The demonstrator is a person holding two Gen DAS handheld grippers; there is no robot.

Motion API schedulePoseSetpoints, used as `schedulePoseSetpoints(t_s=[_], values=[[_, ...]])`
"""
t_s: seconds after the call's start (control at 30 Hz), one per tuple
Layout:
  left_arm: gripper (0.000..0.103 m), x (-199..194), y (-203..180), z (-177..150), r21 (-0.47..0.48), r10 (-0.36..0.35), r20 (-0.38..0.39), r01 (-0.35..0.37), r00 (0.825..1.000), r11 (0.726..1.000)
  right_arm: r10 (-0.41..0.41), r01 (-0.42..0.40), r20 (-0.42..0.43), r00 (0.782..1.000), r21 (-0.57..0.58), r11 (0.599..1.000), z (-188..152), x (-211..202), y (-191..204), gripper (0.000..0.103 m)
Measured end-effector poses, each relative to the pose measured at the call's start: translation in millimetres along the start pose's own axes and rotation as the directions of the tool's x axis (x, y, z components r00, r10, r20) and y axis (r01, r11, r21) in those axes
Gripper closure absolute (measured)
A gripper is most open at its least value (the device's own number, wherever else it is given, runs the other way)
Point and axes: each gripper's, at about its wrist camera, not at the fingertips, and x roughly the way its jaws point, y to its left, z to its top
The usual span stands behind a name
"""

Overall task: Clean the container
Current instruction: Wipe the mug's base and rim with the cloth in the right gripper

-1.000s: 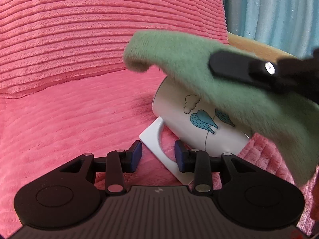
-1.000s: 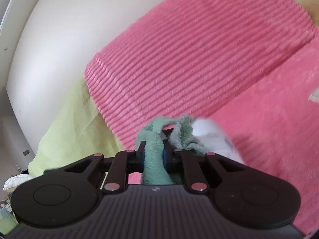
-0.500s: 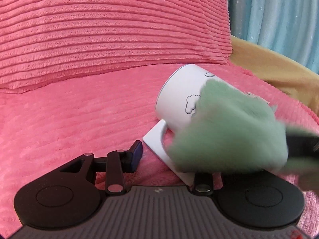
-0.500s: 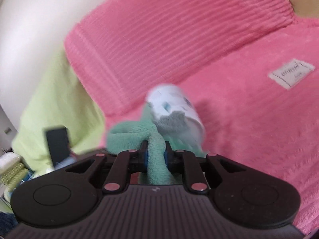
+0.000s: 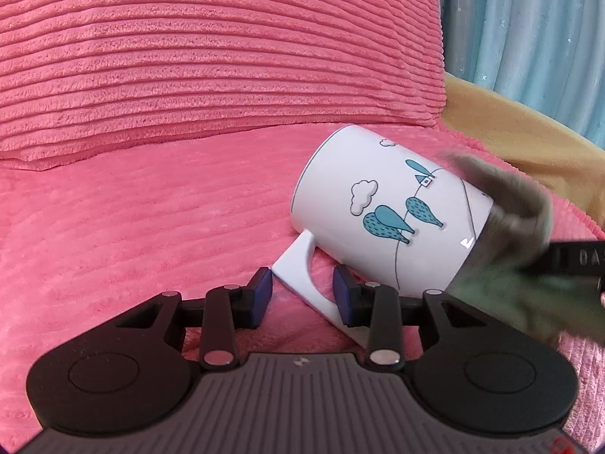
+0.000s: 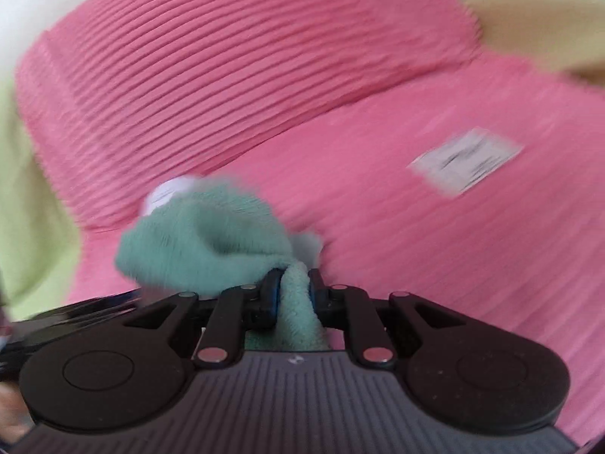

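Since half a second earlier, the green cloth (image 5: 506,249) had slid off the mug's side toward its far end, uncovering the printed trees and clouds.

White mug (image 5: 382,208) lay tilted, base toward 10 o'clock and mouth toward 4 o'clock in the left wrist view, its square handle (image 5: 298,276) pointing down at 6 o'clock. The handle sat between the two blue pads of the left tool (image 5: 302,295); the pads stood a moderate gap apart, and the right-hand pad looked to be against the handle, the left-hand pad just beside it. A firm clamp could not be confirmed.

Cloth was bunched over the mug's mouth end at 3 o'clock, blurred by motion. A black finger of the right tool showed beside it at the frame's right edge.

Right wrist view: right tool (image 6: 295,295) was pinched nearly closed on a fold of the cloth (image 6: 211,234), which ballooned toward 11 o'clock over the mug (image 6: 166,193); only a blurred white sliver of mug showed.

Everything rested on a pink ribbed blanket (image 5: 151,208), with a matching pink cushion (image 5: 208,45) behind at 12 o'clock. White label (image 6: 465,159) sewn on the blanket at 2 o'clock. Blue curtain (image 5: 529,19) at upper right.
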Motion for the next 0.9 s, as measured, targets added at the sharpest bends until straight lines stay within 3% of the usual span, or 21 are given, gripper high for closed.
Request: schedulePoseSetpoints(t_s=[0.07,0.2,0.37,0.5,0.6,0.67,0.8,0.9], values=[[0.06,0,0,0,0.004,0.002,0.0,-0.002,1.0,1.0,-0.068,0.071,0.039,0.997,-0.063,0.995,5,-6,4,0.09],[0.06,1,2,1,-0.016,-0.007,-0.005,0.007,1.0,1.0,-0.045,0.06,0.058,0.997,-0.294,0.954,-8,-13,43,0.09],[0.063,1,2,1,-0.014,-0.012,-0.005,0.012,1.0,1.0,-0.049,0.067,0.046,0.998,-0.59,0.805,-40,-1,87,0.09],[0.063,1,0,0,-0.005,-0.008,-0.003,0.008,1.0,1.0,0.041,-0.058,-0.04,0.998,-0.725,0.686,-59,-5,111,0.09],[0.062,1,1,1,-0.004,-0.011,-0.003,0.011,1.0,1.0,0.13,-0.168,-0.111,0.985,-0.758,0.63,-68,-13,122,0.09],[0.062,1,1,1,-0.007,-0.015,-0.004,0.015,1.0,1.0,0.104,-0.15,-0.108,0.989,-0.738,0.658,-59,-17,120,0.093],[0.062,0,2,0,-0.013,-0.016,-0.006,0.016,1.0,1.0,0.008,-0.032,-0.043,0.999,-0.599,0.8,-27,-25,91,0.093],[0.062,0,2,0,-0.01,-0.013,-0.006,0.013,1.0,1.0,-0.046,0.044,0.011,0.999,-0.554,0.831,-17,-23,75,0.092]])
